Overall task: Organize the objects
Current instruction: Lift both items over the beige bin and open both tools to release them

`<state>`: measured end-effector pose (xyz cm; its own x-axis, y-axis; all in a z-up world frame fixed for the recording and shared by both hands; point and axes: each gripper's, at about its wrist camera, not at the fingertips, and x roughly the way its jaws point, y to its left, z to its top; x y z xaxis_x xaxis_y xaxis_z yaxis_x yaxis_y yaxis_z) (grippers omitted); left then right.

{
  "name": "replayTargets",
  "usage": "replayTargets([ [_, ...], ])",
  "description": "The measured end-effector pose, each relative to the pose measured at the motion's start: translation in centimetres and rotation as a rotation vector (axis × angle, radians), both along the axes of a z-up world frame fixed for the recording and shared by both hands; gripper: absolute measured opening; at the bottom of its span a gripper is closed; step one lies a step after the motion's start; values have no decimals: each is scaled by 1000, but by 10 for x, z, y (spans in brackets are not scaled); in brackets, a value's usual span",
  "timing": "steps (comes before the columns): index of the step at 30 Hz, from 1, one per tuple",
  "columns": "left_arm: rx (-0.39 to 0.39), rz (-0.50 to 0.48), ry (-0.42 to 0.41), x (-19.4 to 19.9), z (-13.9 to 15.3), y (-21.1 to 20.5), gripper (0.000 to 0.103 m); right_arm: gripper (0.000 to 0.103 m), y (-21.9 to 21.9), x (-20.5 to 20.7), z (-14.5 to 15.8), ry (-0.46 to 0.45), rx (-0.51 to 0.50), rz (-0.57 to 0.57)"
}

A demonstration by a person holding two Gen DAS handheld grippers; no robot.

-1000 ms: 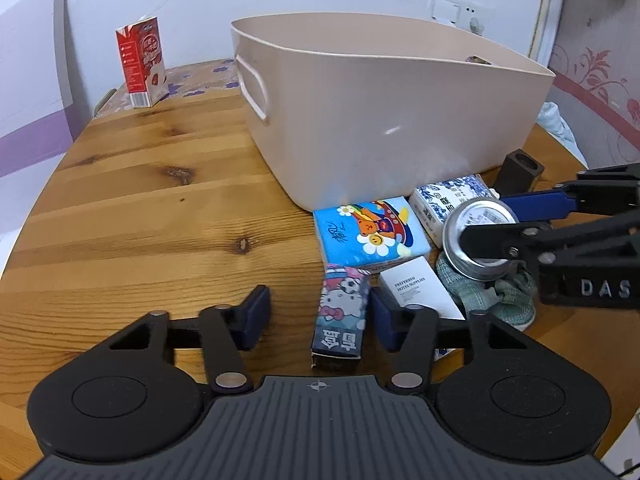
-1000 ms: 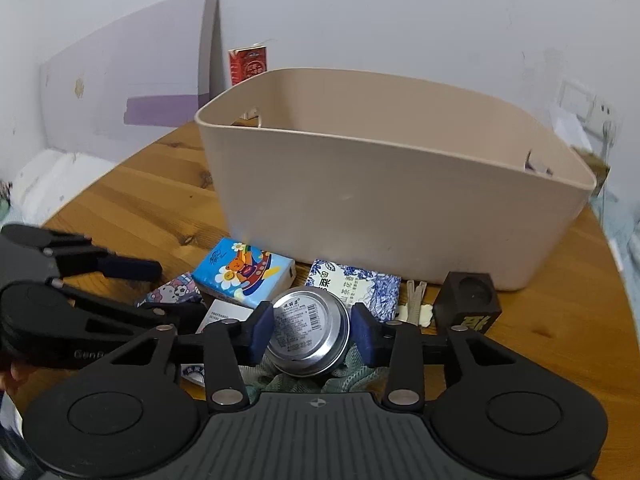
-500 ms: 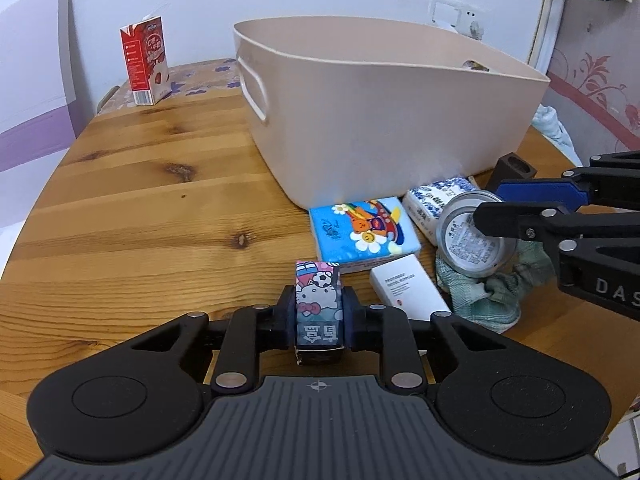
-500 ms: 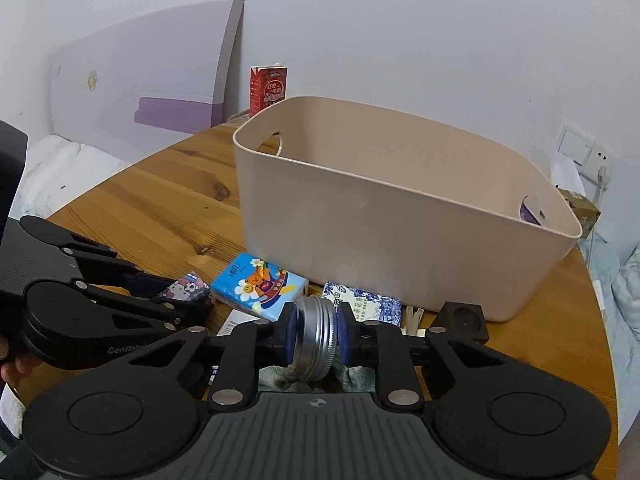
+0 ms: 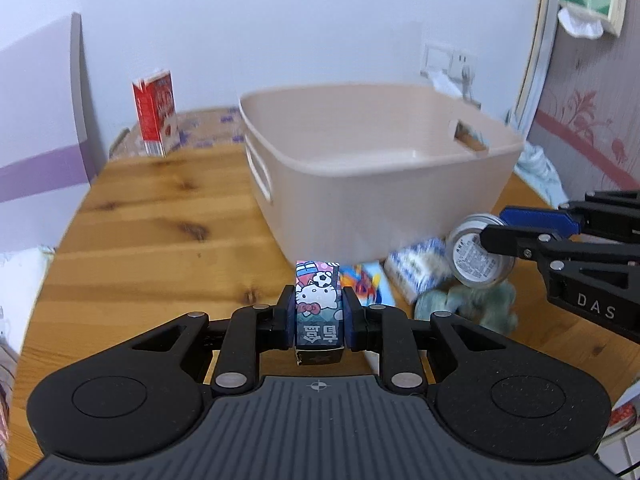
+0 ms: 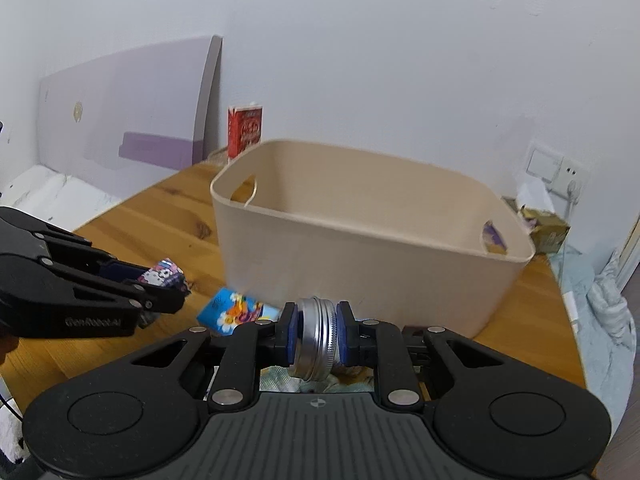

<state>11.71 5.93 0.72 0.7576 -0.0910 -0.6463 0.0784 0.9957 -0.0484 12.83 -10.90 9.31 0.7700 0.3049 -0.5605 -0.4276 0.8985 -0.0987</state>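
My left gripper (image 5: 318,314) is shut on a Hello Kitty tissue pack (image 5: 319,304) and holds it above the wooden table (image 5: 160,240), in front of the beige basket (image 5: 380,160). The pack also shows in the right wrist view (image 6: 164,276). My right gripper (image 6: 316,336) is shut on a round silver tin (image 6: 316,340), lifted on edge before the basket (image 6: 360,248). The tin shows in the left wrist view (image 5: 478,258). A blue cartoon tissue pack (image 6: 236,312), a blue-white tissue pack (image 5: 418,270) and a green cloth (image 5: 468,304) lie on the table.
A red carton (image 5: 155,114) stands at the table's far left corner, also in the right wrist view (image 6: 245,130). A purple-and-white board (image 6: 128,120) leans on the wall. A wall socket (image 6: 556,168) and a small box (image 6: 546,228) sit behind the basket.
My left gripper closed on the Hello Kitty pack and lifted it. My right gripper closed on the tin, turned it on edge and raised it. Both now stand higher, toward the basket.
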Motion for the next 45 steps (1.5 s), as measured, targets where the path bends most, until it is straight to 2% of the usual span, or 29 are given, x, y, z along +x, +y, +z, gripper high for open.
replayTargets([
  [5,-6,-12,-80,2,40,-1,23,19,-12,-1,33,-74,20,-13],
  [9,7,-19,-132,19,66,-6,23,19,-21,10,58,-125,44,-38],
  [14,4,-10,-125,59,79,-16,23,19,-28,36,74,-157,47,-72],
  [19,40,-5,-73,103,69,-26,23,19,-35,66,76,-161,34,-99],
  [24,49,14,7,140,45,-31,23,19,-46,102,65,-134,20,-138],
  [29,63,5,82,163,24,-34,23,19,-54,130,42,-70,3,-165],
  [36,97,-19,126,168,10,-39,24,19,-48,142,10,19,-44,-178],
  [37,99,-16,125,167,11,-40,29,19,-47,141,8,24,-47,-178],
  [38,97,-16,122,165,12,-39,40,20,-48,141,8,30,-43,-180],
  [41,96,-16,75,153,22,-40,65,20,-51,137,11,33,-22,-191],
  [42,97,-13,58,148,25,-41,67,20,-53,133,14,28,-15,-193],
  [44,97,-11,33,139,33,-41,72,31,-55,126,20,13,-8,-195],
  [45,93,-9,24,134,36,-41,73,34,-56,121,24,4,-3,-193],
])
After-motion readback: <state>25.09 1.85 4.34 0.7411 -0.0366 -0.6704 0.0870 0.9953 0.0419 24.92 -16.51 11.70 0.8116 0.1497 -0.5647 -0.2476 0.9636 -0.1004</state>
